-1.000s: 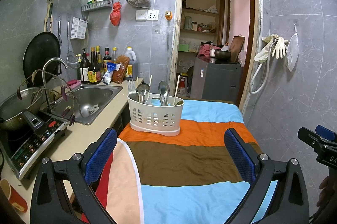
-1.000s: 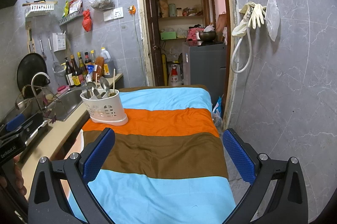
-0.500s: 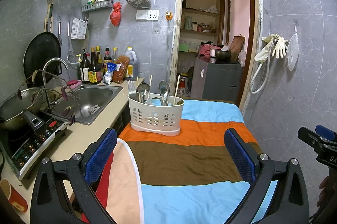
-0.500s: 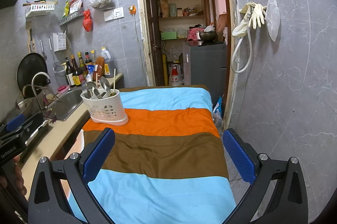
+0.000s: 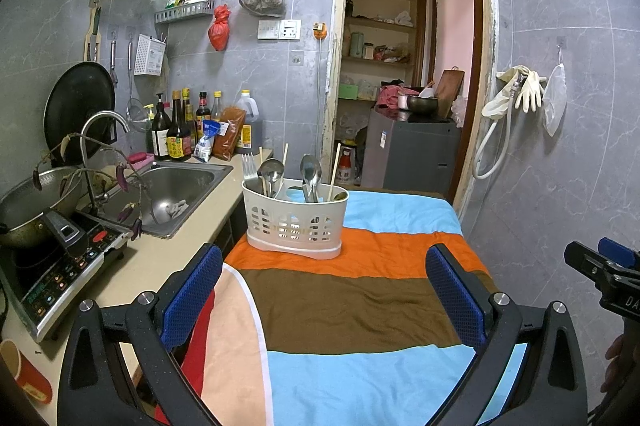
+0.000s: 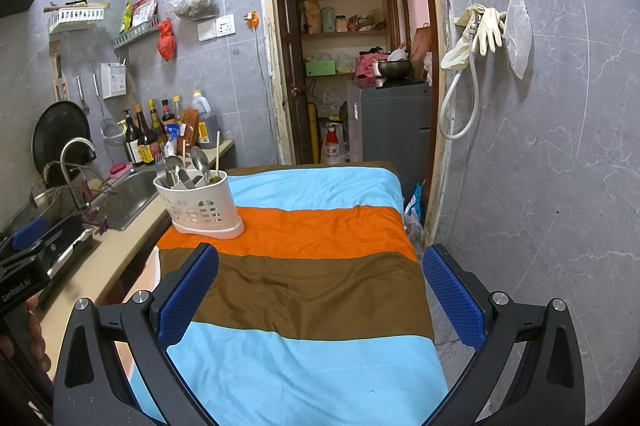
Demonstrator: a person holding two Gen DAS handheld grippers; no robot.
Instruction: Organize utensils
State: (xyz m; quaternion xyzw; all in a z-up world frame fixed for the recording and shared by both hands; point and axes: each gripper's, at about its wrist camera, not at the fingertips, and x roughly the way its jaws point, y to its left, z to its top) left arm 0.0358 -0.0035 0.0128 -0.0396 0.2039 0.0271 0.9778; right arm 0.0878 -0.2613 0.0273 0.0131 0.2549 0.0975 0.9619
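White plastic is what the utensil caddy (image 5: 295, 216) is made of, and it is standing upright on the orange stripe of the striped cloth (image 5: 360, 290), well ahead of both sets of tongs — ahead and slightly left of the left gripper (image 5: 326, 296), further ahead and left of the right gripper (image 6: 320, 292). Both grippers are hanging over the cloth with their blue pads spread wide, holding nothing.

Everything seems to be sitting in the caddy already, so the task is looking either finished or not yet begun — I cannot tell which. If a piece needs moving, the nearer left gripper is looking like the better choice: coming in above the rim, narrowing on one handle only and lifting straight up, so the light caddy is not tipping or sliding on the cloth.

Counted in the left view: one fork (image 5: 249, 164), two spoons (image 5: 310, 170) clearly showing their bowls, and about three chopsticks (image 5: 334, 165), though some may be hiding behind the spoons. Left of the left gripper, the sink (image 5: 176, 186) is lying in the counter.
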